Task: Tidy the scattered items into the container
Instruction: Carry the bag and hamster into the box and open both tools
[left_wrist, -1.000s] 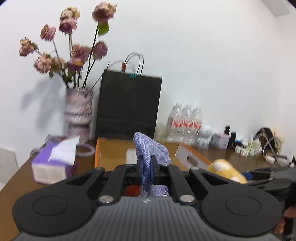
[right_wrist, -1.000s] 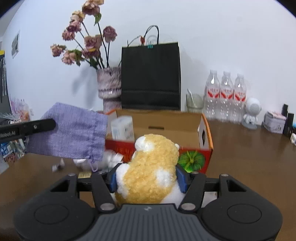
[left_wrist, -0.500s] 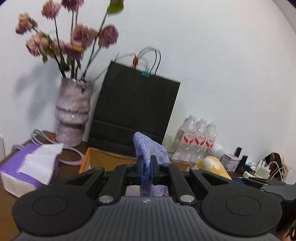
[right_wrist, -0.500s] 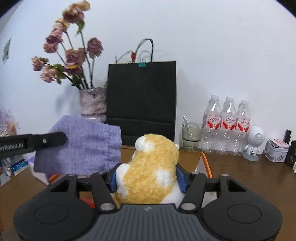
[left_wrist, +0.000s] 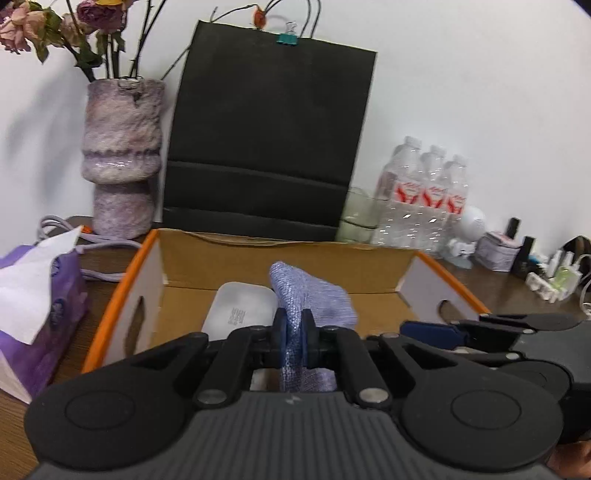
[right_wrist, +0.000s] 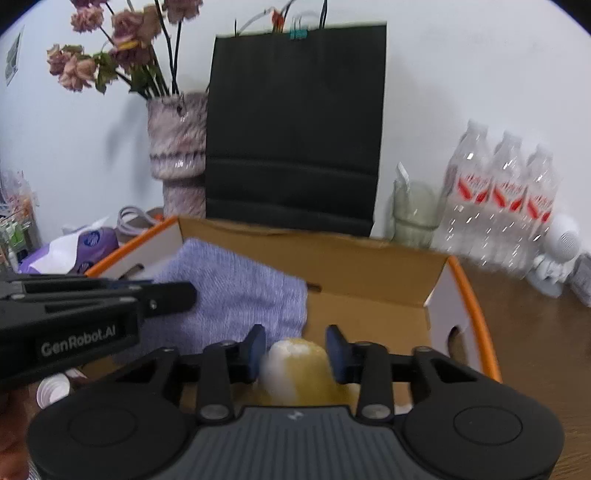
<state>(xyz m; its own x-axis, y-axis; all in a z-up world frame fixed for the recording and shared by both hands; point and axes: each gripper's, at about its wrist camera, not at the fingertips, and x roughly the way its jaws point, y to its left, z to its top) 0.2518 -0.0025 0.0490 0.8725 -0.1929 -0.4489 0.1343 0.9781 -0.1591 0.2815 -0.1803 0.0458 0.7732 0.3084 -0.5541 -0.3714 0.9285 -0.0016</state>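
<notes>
Over the open cardboard box (left_wrist: 280, 258) on the tabletop (right_wrist: 535, 332), the left gripper (left_wrist: 293, 338) jaws clench a lilac woven pouch (left_wrist: 314, 299). Just right, the right gripper (right_wrist: 295, 349) jaws have just been closing, yet stand apart from the yellow plush toy (right_wrist: 299, 373) blurred between them, low inside the box.

Black grippers (right_wrist: 295, 349), blue-padded fingers (right_wrist: 255, 347)
</notes>
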